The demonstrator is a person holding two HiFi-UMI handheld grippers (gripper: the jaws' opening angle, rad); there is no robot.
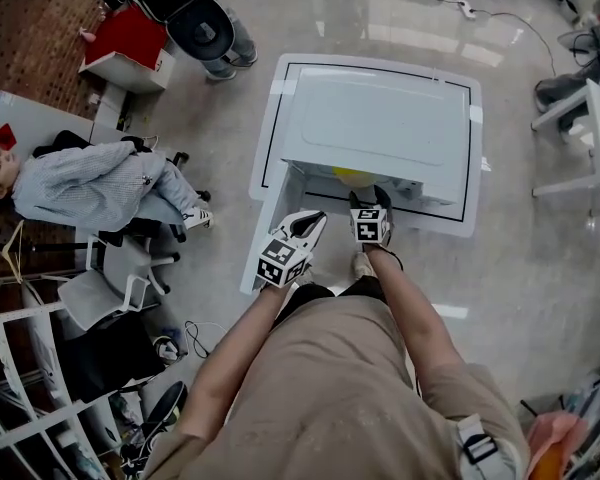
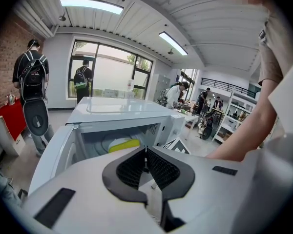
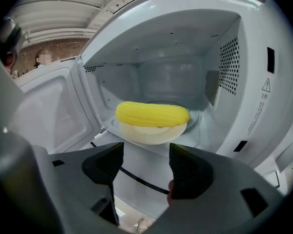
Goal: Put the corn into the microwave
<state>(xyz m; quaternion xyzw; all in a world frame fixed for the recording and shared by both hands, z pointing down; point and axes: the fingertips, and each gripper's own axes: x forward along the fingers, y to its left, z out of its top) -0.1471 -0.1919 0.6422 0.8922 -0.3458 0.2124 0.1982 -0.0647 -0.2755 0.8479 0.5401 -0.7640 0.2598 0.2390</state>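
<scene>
A yellow corn cob (image 3: 153, 114) lies on a white dish (image 3: 151, 131) at the front of the white microwave's (image 1: 380, 118) open cavity; in the head view the corn (image 1: 352, 177) peeks out under the top edge. My right gripper (image 3: 145, 165) hangs just in front of the opening, open, with nothing between its pads. In the head view that right gripper (image 1: 371, 208) is at the cavity mouth. My left gripper (image 2: 146, 168) is shut and empty, to the left of the opening, and it (image 1: 310, 230) sits near the door. The corn (image 2: 123, 145) shows in the left gripper view too.
The microwave door (image 3: 53, 111) stands swung open to the left. The microwave sits on a white table (image 1: 265, 148). A person (image 1: 90, 183) sits on a chair to the left; other people stand by a window (image 2: 83, 79). Cables and a shelf lie around the floor.
</scene>
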